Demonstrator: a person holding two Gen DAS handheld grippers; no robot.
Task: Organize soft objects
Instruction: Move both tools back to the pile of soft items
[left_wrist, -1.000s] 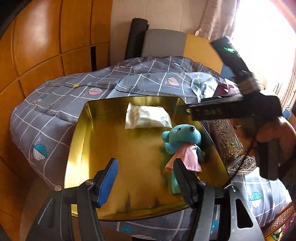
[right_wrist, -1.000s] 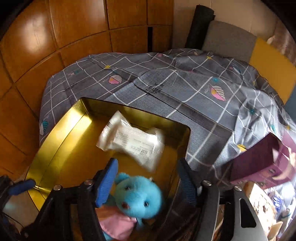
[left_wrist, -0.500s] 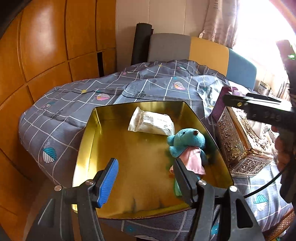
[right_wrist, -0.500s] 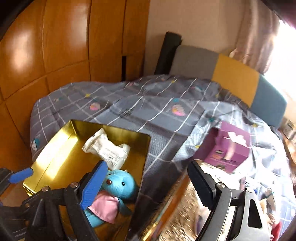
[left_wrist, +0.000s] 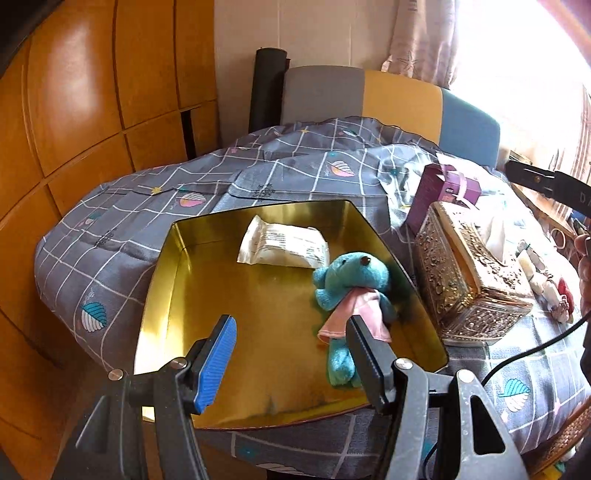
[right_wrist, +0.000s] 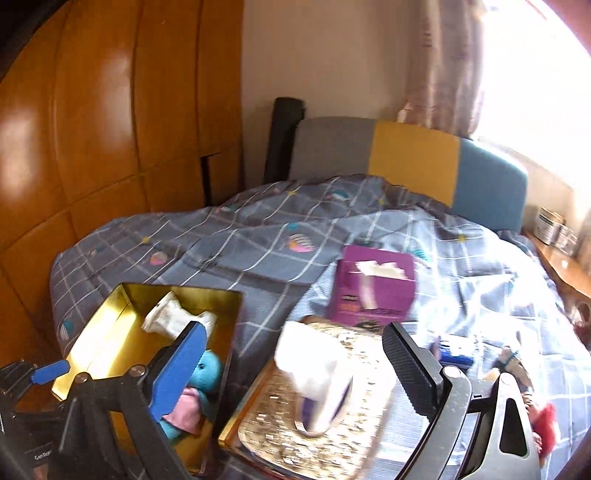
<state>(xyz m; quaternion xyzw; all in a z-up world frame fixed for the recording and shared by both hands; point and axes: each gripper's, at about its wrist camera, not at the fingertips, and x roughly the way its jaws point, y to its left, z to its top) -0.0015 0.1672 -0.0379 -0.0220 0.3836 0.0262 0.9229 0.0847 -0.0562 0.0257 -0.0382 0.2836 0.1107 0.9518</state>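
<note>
A gold tin tray lies on the grey patterned bedspread. In it are a white soft packet at the back and a blue teddy bear in a pink dress on the right side. My left gripper is open and empty, hovering over the tray's near edge. My right gripper is open and empty above the ornate gold tissue box. The tray and bear show at its lower left.
The ornate gold tissue box stands right of the tray, with a purple tissue box behind it. Small toys lie at the far right. Wooden wardrobe panels line the left; a colour-block headboard is at the back.
My right gripper has pulled away from the tray to the right and now hangs over the gold tissue box. The bear lies released in the tray. My left gripper has drawn back slightly.
</note>
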